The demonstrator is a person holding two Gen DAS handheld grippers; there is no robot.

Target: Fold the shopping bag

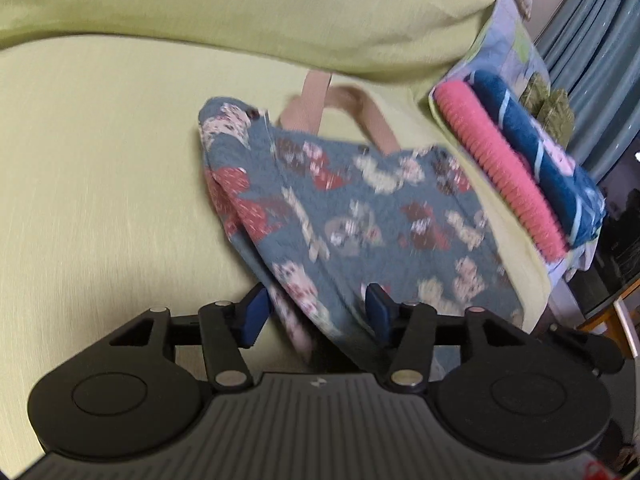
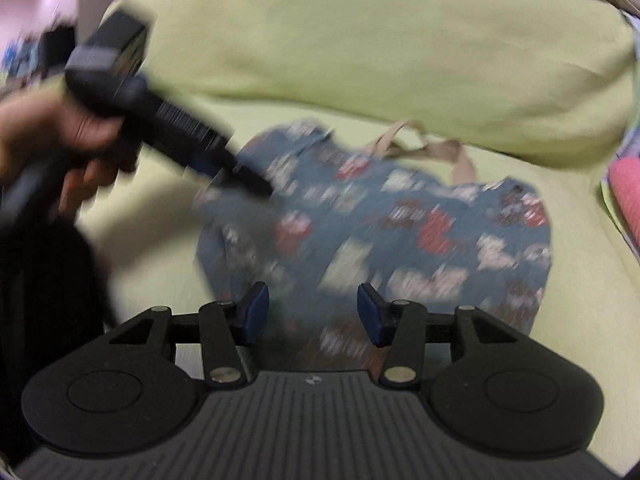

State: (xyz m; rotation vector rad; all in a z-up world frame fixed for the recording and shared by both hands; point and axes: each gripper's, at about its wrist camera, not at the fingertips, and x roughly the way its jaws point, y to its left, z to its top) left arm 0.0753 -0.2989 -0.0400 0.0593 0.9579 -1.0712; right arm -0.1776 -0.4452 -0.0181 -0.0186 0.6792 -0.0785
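Left gripper [image 1: 316, 312] jaws open around the bag's [image 1: 360, 208] edge, not pinching. Bag's on the green bed [image 1: 100, 200], tan handles [image 1: 352, 116] up top.

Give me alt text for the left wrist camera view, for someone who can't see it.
A blue floral shopping bag with tan handles lies on a yellow-green bed sheet, its near edge between the open blue pads of the left gripper. Folded pink and blue cloths sit stacked at the right, beside a yellow-green pillow.
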